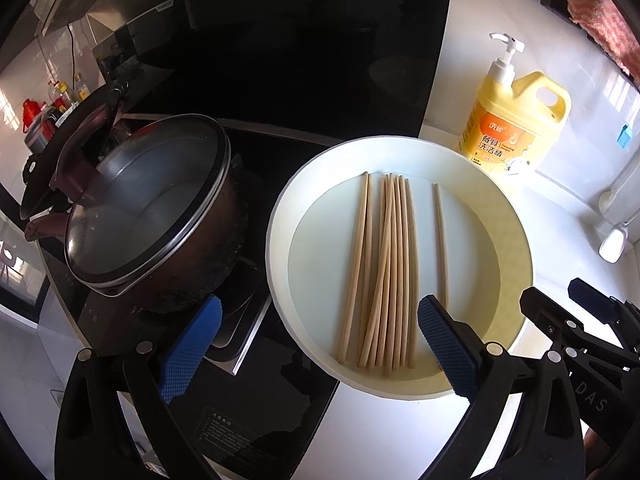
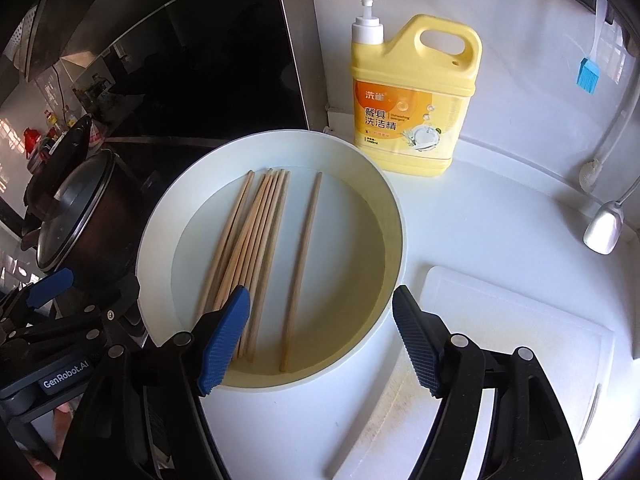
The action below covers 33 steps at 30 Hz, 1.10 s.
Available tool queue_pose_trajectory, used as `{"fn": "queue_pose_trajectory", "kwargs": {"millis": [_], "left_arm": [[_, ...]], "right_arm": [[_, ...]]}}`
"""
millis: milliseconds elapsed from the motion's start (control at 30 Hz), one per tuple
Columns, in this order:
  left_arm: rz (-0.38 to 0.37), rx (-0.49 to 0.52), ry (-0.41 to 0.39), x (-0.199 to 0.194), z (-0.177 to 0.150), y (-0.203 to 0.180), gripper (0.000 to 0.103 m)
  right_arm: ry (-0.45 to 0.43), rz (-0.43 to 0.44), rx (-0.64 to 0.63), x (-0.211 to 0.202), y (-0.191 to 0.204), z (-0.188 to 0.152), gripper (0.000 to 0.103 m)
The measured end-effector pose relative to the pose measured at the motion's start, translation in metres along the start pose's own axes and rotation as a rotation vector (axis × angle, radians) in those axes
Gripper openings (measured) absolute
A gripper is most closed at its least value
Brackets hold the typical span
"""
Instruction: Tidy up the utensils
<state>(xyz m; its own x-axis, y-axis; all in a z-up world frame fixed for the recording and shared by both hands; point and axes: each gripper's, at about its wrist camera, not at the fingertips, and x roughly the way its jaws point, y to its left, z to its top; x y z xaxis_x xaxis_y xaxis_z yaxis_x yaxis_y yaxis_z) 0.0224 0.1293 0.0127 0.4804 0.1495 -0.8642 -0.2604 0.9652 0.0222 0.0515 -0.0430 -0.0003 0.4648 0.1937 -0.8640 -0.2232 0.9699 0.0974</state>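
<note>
Several wooden chopsticks [image 1: 386, 268] lie bunched in a round white basin [image 1: 280, 216], with one single chopstick [image 1: 441, 240] apart to their right. My left gripper [image 1: 320, 320] hangs open above the basin's near left rim, nothing between its blue pads. In the right wrist view the same bundle of chopsticks [image 2: 256, 236] and the lone chopstick [image 2: 302, 268] lie in the basin [image 2: 394, 216]. My right gripper [image 2: 320, 312] stands open over the basin's near edge, holding nothing, with the lone chopstick's near end showing between its fingers.
A dark pot with a glass lid [image 1: 152, 208] sits on the black cooktop [image 1: 256, 400] left of the basin. A yellow pump bottle of dish soap [image 2: 412, 96] stands behind the basin. A white cutting board [image 2: 512, 344] lies at the right, with a white brush [image 2: 604, 228] beyond.
</note>
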Motion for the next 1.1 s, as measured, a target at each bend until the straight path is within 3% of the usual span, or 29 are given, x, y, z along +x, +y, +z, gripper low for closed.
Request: {"fn": "queue_pose_trajectory", "kwargs": {"millis": [1100], "left_arm": [[0.01,-0.01,0.022,0.0027,0.0022,0.0044,0.097]], "right_arm": [[0.015,-0.005,-0.016,0.0015,0.0032,-0.0017,0.07]]}}
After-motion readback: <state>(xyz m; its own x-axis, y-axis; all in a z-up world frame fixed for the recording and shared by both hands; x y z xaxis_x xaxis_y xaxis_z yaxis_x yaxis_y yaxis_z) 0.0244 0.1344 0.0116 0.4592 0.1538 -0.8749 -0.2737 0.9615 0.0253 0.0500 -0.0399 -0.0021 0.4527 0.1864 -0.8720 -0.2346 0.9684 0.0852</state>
